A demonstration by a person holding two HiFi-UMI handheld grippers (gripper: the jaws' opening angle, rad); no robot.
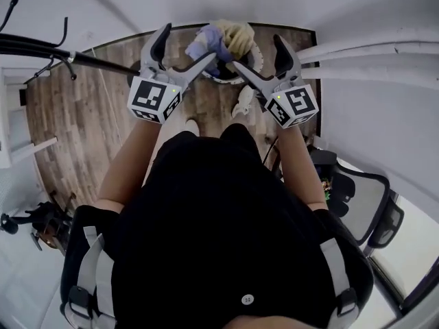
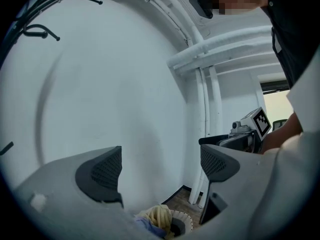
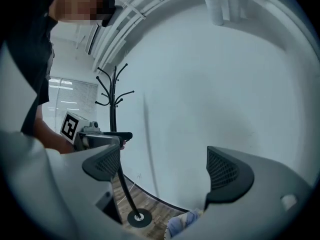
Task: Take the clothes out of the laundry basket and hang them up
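The round white laundry basket (image 1: 236, 77) stands on the wood floor by the wall, straight ahead of me. A purple garment (image 1: 209, 43) and a yellow one (image 1: 236, 36) are piled in it. My left gripper (image 1: 184, 52) is open and empty, held above the basket's left side. My right gripper (image 1: 264, 59) is open and empty above its right side. In the left gripper view the open left gripper (image 2: 160, 166) points at the wall, with the yellow garment (image 2: 160, 216) and basket (image 2: 184, 223) low between the jaws. The open right gripper (image 3: 165, 168) looks towards the black coat rack (image 3: 114, 94).
The coat rack's branches (image 1: 41, 46) reach in from the left, and its round base (image 3: 137, 217) rests on the floor near the basket. White pipes (image 1: 370, 50) run along the wall on the right. A black office chair (image 1: 360, 201) stands at my right side.
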